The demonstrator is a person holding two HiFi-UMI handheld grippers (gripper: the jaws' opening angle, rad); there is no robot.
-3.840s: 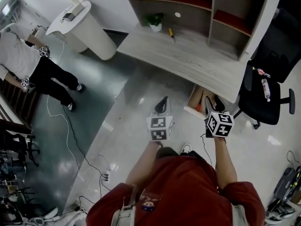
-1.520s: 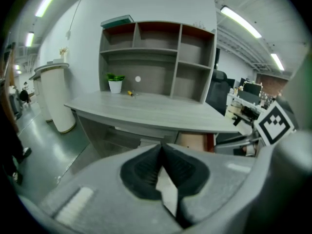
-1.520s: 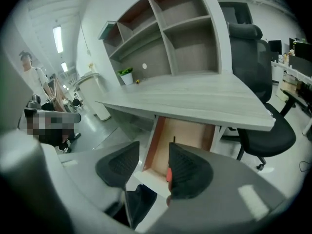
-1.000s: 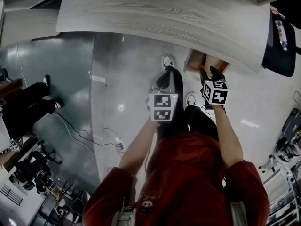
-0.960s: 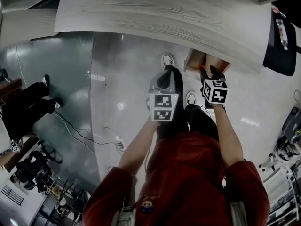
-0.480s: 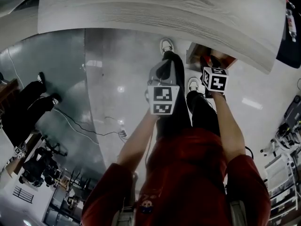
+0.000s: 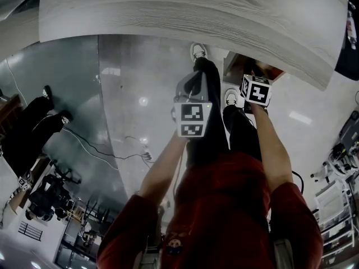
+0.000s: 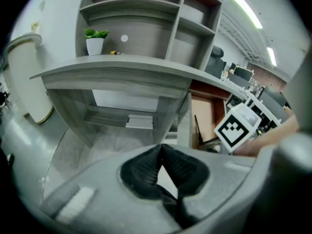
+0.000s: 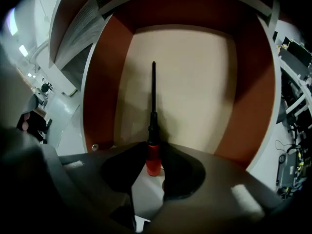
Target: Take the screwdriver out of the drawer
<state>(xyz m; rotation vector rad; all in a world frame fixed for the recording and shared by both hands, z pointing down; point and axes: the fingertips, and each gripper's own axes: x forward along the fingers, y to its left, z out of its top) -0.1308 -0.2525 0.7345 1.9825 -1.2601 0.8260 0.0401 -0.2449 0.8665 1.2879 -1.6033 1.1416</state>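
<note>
Clamps the right gripper on the red handle of the screwdriver, jaws pressed to both sides, black shaft pointing out over the pale bottom of the open drawer beneath the grey desk. Holds the left gripper near it, closed and empty, pad tips touching, facing the desk.

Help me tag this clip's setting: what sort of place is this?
Probably an office or lab workspace: a grey wooden desk with a shelf unit above it, a potted plant on the desk, and strip ceiling lights overhead.
</note>
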